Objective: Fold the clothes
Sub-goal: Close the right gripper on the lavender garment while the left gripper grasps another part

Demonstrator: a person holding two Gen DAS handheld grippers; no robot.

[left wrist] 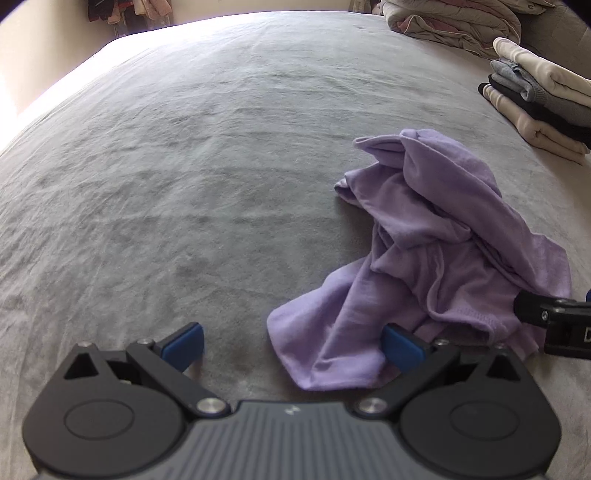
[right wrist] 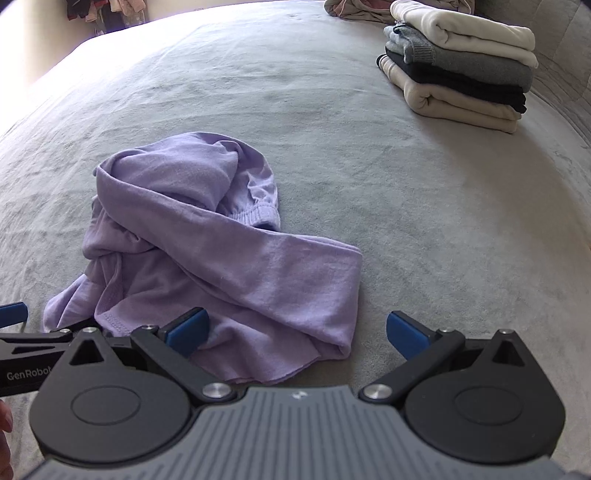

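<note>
A crumpled lilac garment (left wrist: pixel 436 251) lies in a heap on the grey bed cover (left wrist: pixel 184 166). In the right wrist view the same lilac garment (right wrist: pixel 207 251) sits just ahead and left, its elastic cuff showing at the top. My left gripper (left wrist: pixel 293 345) is open, low over the cover, with its right blue pad (left wrist: pixel 400 349) at the garment's near edge. My right gripper (right wrist: pixel 295 332) is open too, its left pad (right wrist: pixel 186 330) over the garment's near hem. Neither holds cloth. The right gripper's body shows at the left view's right edge.
A stack of folded clothes (right wrist: pixel 461 66) in cream, grey and black stands at the far right of the bed. A bundled quilt (left wrist: pixel 450 22) lies behind it. Hanging clothes (left wrist: pixel 125 9) show beyond the far left corner. A fingertip shows at the right view's lower left edge.
</note>
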